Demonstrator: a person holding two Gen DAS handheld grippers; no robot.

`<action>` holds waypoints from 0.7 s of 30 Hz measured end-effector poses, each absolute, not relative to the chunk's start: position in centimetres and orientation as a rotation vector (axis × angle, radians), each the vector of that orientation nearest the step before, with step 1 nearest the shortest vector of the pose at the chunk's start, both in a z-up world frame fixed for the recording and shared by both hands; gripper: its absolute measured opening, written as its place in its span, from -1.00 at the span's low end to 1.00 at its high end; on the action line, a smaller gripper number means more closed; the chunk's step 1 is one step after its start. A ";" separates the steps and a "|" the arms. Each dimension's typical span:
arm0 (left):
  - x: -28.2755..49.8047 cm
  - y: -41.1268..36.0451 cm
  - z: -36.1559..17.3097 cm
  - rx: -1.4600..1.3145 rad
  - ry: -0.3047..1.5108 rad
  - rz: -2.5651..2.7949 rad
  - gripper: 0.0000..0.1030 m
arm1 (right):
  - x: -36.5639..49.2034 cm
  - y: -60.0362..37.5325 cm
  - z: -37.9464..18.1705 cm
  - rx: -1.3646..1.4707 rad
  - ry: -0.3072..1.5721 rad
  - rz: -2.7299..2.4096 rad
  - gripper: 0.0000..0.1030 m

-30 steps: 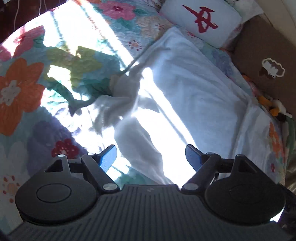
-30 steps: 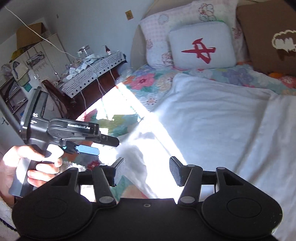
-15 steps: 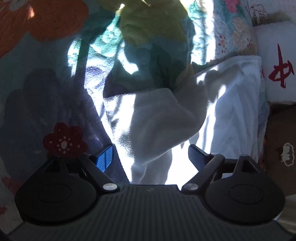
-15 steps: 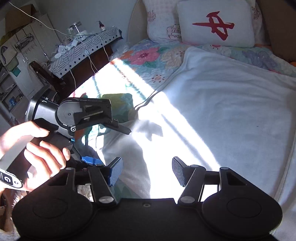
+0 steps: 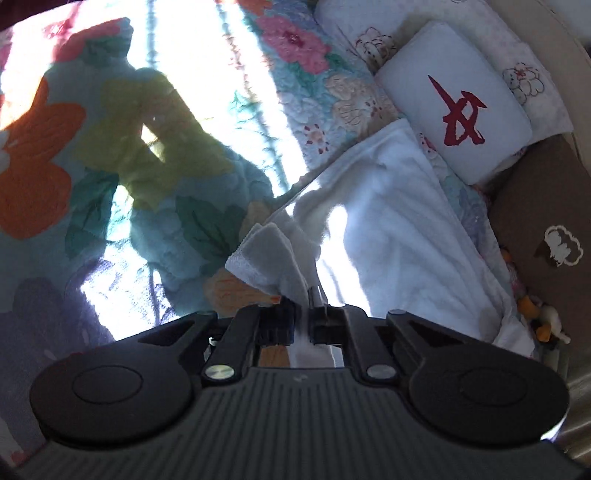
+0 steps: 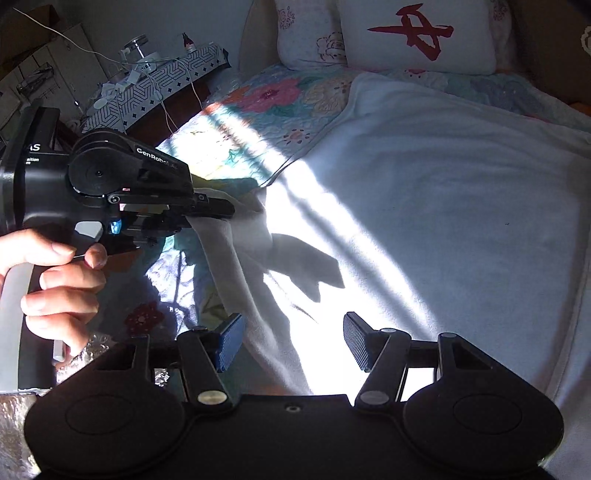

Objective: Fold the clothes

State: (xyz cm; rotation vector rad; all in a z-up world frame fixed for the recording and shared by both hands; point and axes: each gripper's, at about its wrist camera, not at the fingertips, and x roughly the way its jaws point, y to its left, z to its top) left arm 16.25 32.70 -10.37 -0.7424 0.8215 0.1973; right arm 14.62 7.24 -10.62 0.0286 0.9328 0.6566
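My left tool is clamped on the white cloth's corner to lift it for folding, while my right tool waits apart above its near edge.

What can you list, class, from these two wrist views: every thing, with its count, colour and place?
White fleecy cloth: one, white, spread over the bed; its left edge is pinched.
Floral quilted bedspread: one, multicoloured, beneath the cloth.
White cushion with red character: one, at the bed's head.
Pale floral pillow: one, behind that cushion.
Brown cushion with white cloud motif: one, right of the bed's head.
Patterned side table with cables: one, black and white, left of the bed.
Left tool: one, black, shut on the cloth.
Right tool: one, black, open, over the cloth.
Left hand: one, gripping the left tool's handle.
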 end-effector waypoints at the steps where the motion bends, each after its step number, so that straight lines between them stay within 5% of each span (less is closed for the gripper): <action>1: 16.1 32.1 -9.8 -0.702 0.803 0.191 -0.88 | 14.7 7.0 -10.6 0.030 0.934 0.651 0.25; 12: 15.5 17.4 -3.0 -0.431 0.649 -0.290 -0.90 | 17.6 -9.6 -8.1 0.372 0.995 0.447 0.25; 21: 15.2 7.1 -7.3 -0.397 0.822 -0.545 -0.91 | 16.7 -18.2 -6.4 0.497 0.918 0.377 0.25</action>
